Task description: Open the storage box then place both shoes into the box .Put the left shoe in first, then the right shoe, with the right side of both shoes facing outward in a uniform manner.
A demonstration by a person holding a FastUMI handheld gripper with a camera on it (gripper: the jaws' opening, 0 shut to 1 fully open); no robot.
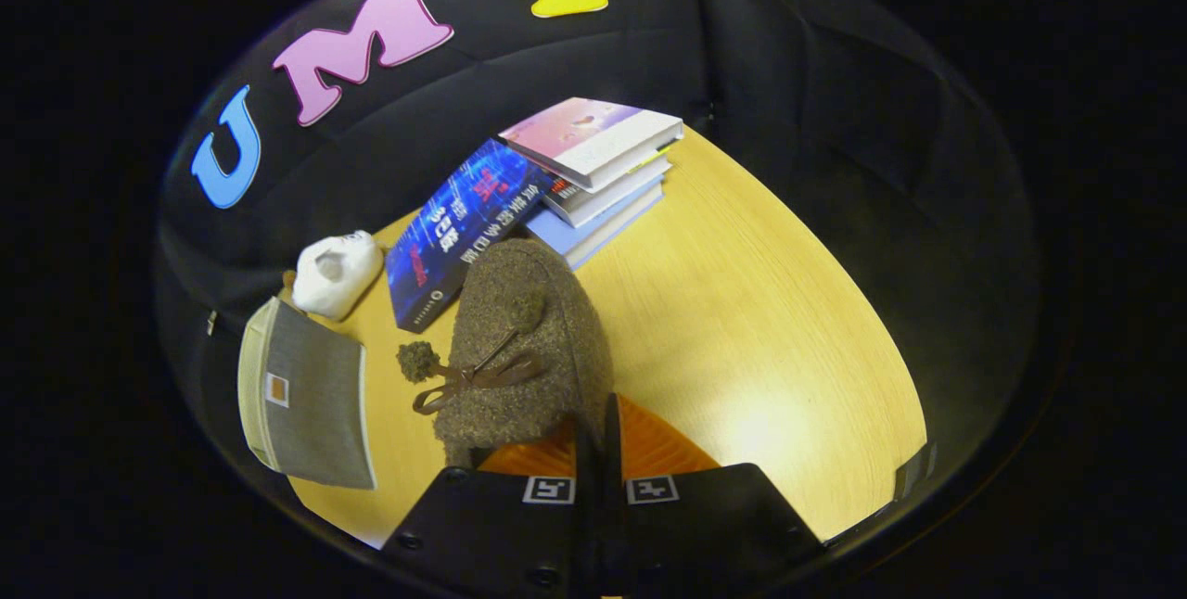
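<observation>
Two fingers of the hand-held gripper (598,451) stand close together, with just a thin gap left between them. They pinch the back edge of a fuzzy brown shoe (529,349), which hangs in front of them with its toe pointing away. An orange lining (649,455) shows inside the shoe, right by the fingers. A brown ribbon bow (468,378) with two fluffy pompoms sits on top of the shoe.

Just beside the shoe, on its left, a grey storage box (306,395) with a cream edge lies on the yellow wooden worktop (742,321). A small square patch shows on its grey side. Its near end is cut off, and I cannot tell if it is open or closed.

Beyond the box sits a white fluffy shoe (336,273), close to the black booth wall (835,117). It is small and a bit blurry, so I cannot tell which foot it is for.

Past the brown shoe lies a dark blue book (454,233), flat on the worktop. The shoe hides its near corner. Next to it is a stack of books (598,177), with a pink and white one on top. To the right of the shoe the worktop is bare wood with a bright spot of light
</observation>
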